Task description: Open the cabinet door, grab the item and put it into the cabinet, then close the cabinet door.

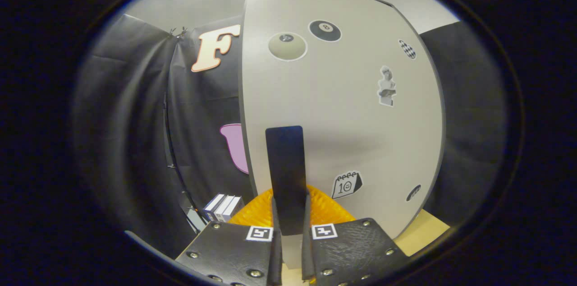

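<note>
With its jaws closed on the dark handle [286, 173] at lower centre, the gripper [291, 236] points straight at the pale, sticker-covered cabinet door [342, 114]. Small boxes [223, 207] sit on the table [421, 232] at lower left, beside something orange [327, 211].

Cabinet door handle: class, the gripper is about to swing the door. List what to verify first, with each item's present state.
1. Both fingers of the gripper close on the dark handle: ok.
2. Handle centred between the fingers: ok.
3. Cabinet door open or shut: cannot tell.
4. Boxes stand clear, beside the door: ok.
5. Orange item behind the handle, clear of the swing: cannot tell.
</note>
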